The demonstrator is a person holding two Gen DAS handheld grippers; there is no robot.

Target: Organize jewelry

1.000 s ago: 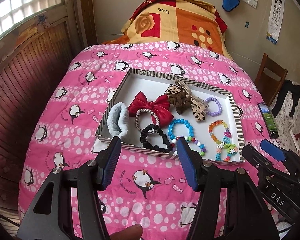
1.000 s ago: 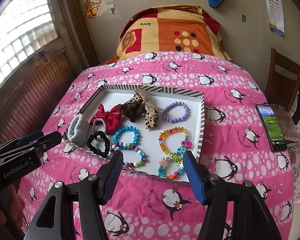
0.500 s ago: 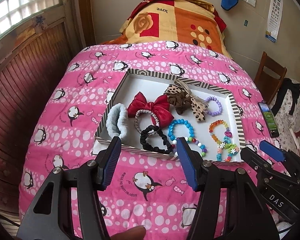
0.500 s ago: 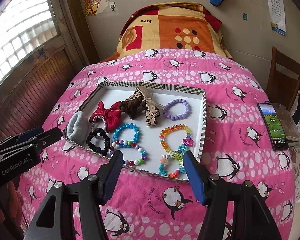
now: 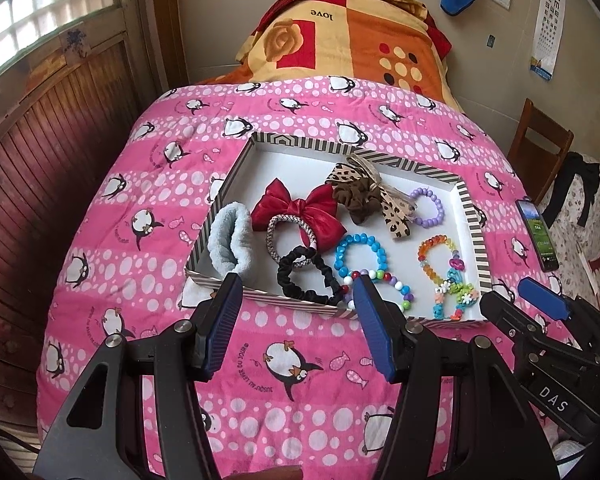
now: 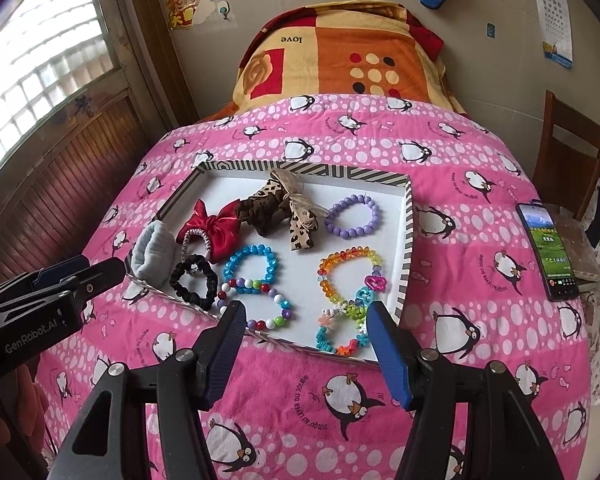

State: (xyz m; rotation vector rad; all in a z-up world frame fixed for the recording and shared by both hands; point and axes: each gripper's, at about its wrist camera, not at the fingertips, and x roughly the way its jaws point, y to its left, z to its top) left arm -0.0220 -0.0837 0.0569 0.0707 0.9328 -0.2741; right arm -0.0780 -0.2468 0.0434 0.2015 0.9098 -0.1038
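A striped tray [image 5: 475, 232] sits on the bed's pink penguin quilt [image 5: 148, 208], and everything to be sorted is lying inside it. Along the left wall is a pale blue fluffy scrunchie [image 5: 231, 243], and just beside it a red bow [image 5: 300, 210] with a braided hair tie [image 5: 274, 236] touching its lower edge. A black scrunchie [image 5: 304, 280] overlaps that tie at the near edge. Farther back, a brown scrunchie [image 5: 358, 197] rests against a leopard ribbon [image 5: 396, 218], and a purple bracelet [image 5: 430, 208] lies just right of the ribbon. In the middle is a blue bracelet [image 5: 362, 256], touching a mixed-colour bead bracelet [image 6: 260, 304] at the front. On the right side a rainbow bracelet [image 6: 350, 272] meets a flower bracelet [image 6: 342, 330] near the front corner.

The left gripper [image 5: 296, 308] hangs over the quilt just short of the tray's near edge, fingers spread wide, nothing between them. The right gripper [image 6: 304, 336] hangs in much the same way in front of the tray's right half, also spread wide and holding nothing. Each one shows at the edge of the other's view.

Off to the right a phone [image 6: 548, 252] lies face up with its screen lit, near a wooden chair [image 6: 572, 148]. An orange blanket [image 6: 340, 64] is piled at the head of the bed.
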